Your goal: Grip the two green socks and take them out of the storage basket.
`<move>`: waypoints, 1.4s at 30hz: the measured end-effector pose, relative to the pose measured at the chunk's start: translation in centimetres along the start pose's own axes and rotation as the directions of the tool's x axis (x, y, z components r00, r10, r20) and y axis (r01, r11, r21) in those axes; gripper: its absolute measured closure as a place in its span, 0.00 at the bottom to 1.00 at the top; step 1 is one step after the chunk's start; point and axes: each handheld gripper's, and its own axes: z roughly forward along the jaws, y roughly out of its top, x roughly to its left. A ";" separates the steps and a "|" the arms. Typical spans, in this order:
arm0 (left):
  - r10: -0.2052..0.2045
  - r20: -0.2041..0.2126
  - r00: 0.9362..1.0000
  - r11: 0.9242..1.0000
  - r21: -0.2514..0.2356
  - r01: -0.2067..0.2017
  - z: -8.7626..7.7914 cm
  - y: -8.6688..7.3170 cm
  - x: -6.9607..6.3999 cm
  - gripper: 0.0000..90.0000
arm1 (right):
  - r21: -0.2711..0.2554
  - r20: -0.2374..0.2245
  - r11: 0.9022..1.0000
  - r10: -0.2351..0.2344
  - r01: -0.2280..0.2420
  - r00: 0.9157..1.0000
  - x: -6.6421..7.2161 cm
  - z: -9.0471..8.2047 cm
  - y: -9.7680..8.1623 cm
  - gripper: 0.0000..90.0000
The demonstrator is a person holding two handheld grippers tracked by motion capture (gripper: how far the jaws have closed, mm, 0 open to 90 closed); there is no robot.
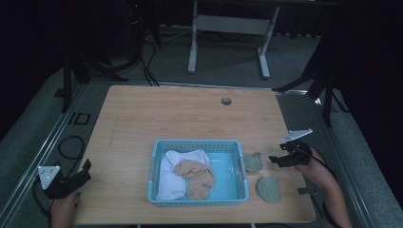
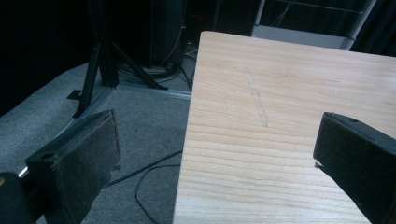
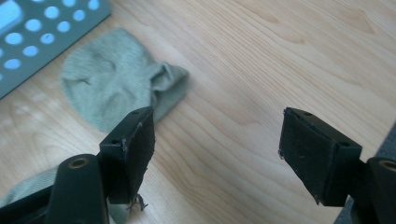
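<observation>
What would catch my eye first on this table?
Probably the blue basket near the front edge, holding a white cloth and a tan sock. Right of it, two green socks lie on the wood, and the right gripper hovers beside them, open and holding nothing.

Left claw (image 2: 212,163) agape over the wooden table's (image 2: 280,93) edge, grey carpet (image 2: 149,121) beside.

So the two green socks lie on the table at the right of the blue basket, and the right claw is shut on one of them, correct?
Not quite. The right claw is open, with only bare table between its jaws, as the right gripper view shows. The two green socks do lie right of the blue basket.
</observation>
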 end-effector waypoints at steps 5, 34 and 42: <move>-0.001 0.001 1.000 1.000 0.000 0.001 0.0 0.0 0.0 0.01 | -0.057 0.051 0.996 0.074 -0.071 0.996 -0.1 -0.1 -1.7 0.18; -0.003 0.003 1.000 1.000 0.002 0.003 0.0 0.0 0.1 0.01 | -0.460 0.308 0.823 0.500 -0.333 0.809 2.3 -0.9 -10.6 0.11; -0.005 0.007 1.000 1.000 -0.001 0.005 0.0 0.0 0.1 0.01 | -0.617 0.353 0.740 0.566 -0.270 0.745 3.0 -1.2 -12.1 0.11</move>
